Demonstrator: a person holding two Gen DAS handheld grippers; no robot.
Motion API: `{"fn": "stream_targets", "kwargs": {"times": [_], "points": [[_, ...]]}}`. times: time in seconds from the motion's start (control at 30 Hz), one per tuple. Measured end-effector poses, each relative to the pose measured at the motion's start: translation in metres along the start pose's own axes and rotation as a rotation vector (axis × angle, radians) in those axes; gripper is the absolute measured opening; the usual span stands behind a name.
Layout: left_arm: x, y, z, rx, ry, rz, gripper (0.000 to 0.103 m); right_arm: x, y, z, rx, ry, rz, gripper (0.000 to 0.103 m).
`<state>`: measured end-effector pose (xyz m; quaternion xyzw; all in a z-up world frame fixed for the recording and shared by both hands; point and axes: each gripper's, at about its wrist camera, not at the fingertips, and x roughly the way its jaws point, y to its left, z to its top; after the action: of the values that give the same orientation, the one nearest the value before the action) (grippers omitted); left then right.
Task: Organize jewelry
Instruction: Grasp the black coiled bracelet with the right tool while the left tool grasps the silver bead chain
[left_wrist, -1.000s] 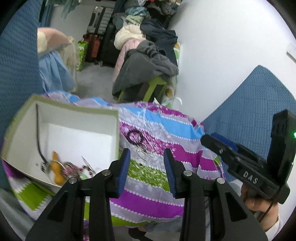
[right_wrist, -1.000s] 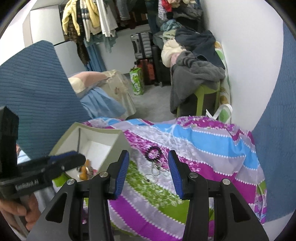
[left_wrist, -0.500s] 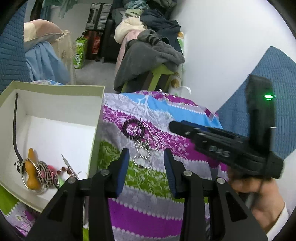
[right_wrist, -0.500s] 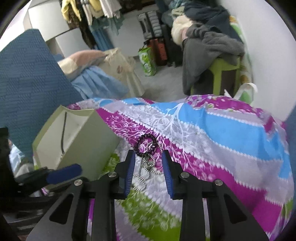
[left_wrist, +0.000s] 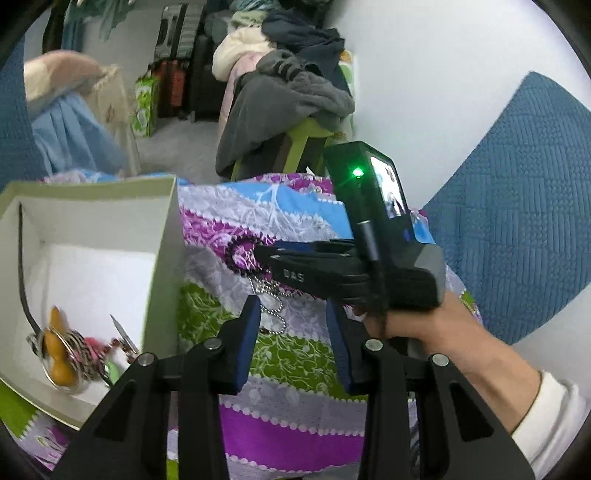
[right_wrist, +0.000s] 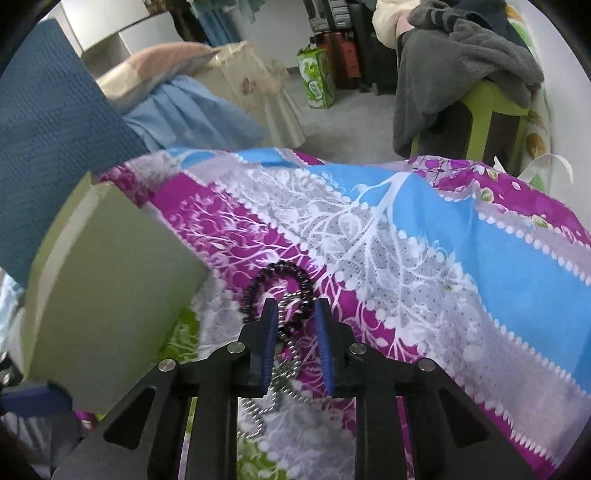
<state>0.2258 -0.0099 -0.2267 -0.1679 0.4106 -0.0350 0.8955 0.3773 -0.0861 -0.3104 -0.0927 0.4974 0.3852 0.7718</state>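
Right gripper (right_wrist: 292, 317), jaws just narrowing, straddles the black bead bracelet (right_wrist: 275, 291) and ball chain (right_wrist: 284, 373) on the patterned bedspread (right_wrist: 424, 258), beside the box's (left_wrist: 162, 258) wall; pads seemingly not yet pinching. Left gripper (left_wrist: 293, 332) hangs part-open, empty. Best to close low, catching beads only, not cloth.

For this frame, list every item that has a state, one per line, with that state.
box: open, no lid on, jewelry inside.
black bead bracelet: loose on the bedspread, outside the box.
ball chain: loose on the bedspread beside the bracelet.
right claw: jaws just been closing, down over bracelet and chain, pads not yet pressing.
left claw: part open, empty, above the bedspread.
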Motion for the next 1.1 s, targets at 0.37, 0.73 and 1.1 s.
{"fn": "stream_targets", "kwargs": {"times": [0.37,0.73,1.1], "points": [[0.019,-0.005,-0.002,-0.010,0.045,0.014,0.037,-0.015,-0.009,-0.006,0.014,-0.042,-0.052,0.007],[0.070,-0.010,-0.003,0.023,0.119,0.074,0.037,-0.057,-0.043,-0.029,0.106,-0.095,-0.142,0.007],[0.111,0.003,0.002,0.062,0.130,0.146,0.037,-0.083,-0.045,-0.058,0.199,-0.083,-0.186,0.007]]}}
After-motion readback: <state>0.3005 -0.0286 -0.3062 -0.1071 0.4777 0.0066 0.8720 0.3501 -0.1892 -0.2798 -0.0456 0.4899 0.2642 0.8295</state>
